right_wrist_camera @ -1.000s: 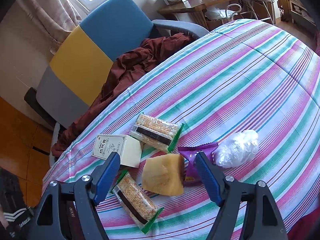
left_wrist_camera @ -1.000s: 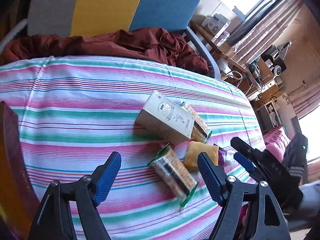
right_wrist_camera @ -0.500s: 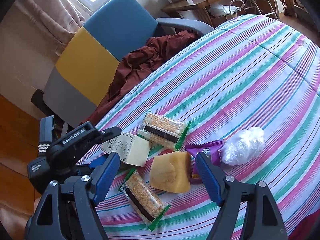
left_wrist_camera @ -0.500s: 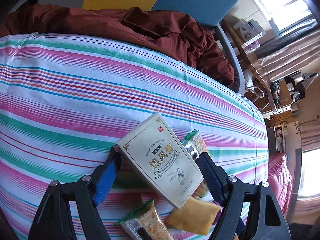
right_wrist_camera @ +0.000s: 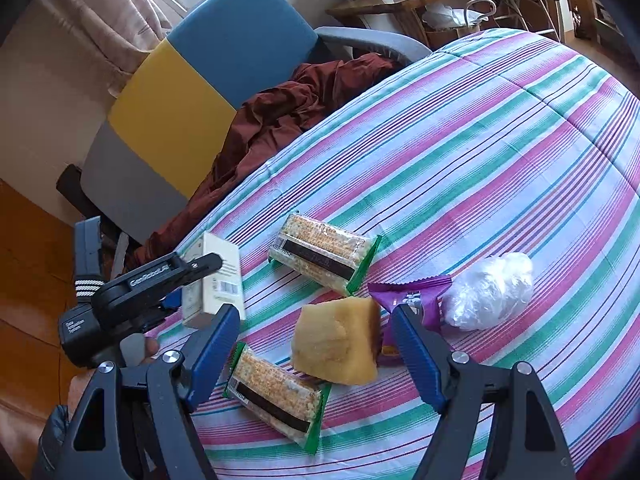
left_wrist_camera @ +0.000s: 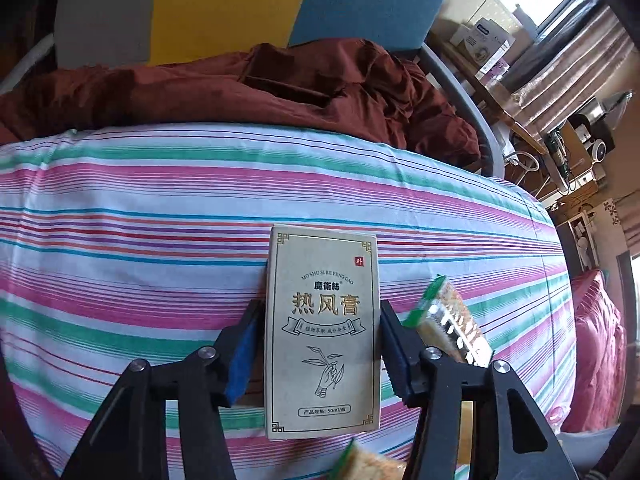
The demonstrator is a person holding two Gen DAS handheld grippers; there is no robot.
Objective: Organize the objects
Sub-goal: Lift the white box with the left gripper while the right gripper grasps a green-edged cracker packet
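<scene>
Beige box (left_wrist_camera: 323,332) sits clamped in your left gripper (left_wrist_camera: 318,344), blue pads (left_wrist_camera: 243,354) pressing both long sides, printed face toward the camera, long axis running along the fingers. From the right wrist view the same box (right_wrist_camera: 218,276) is lifted off the striped cover (right_wrist_camera: 460,152) near its edge, with the left gripper (right_wrist_camera: 192,276) closed round it.

Your right gripper (right_wrist_camera: 316,356) hangs wide open with nothing between the fingers, above the yellow cake (right_wrist_camera: 336,346). One cracker pack (right_wrist_camera: 324,254) lies just beyond the cake; a second pack (right_wrist_camera: 276,394) lies nearer the camera, close beside the left pad. Purple wrapper (right_wrist_camera: 408,296) touches the cake's right side, partly behind the right finger. White plastic wad (right_wrist_camera: 488,292) lies just right of the wrapper, touching it.

In the left view one cracker pack (left_wrist_camera: 448,320) shows right of the box, partly behind the finger; another corner (left_wrist_camera: 368,464) peeks in at the bottom, blurred.

Maroon cloth (left_wrist_camera: 240,92) is heaped on the chair (left_wrist_camera: 360,0) past the cover's (left_wrist_camera: 120,220) far edge.
</scene>
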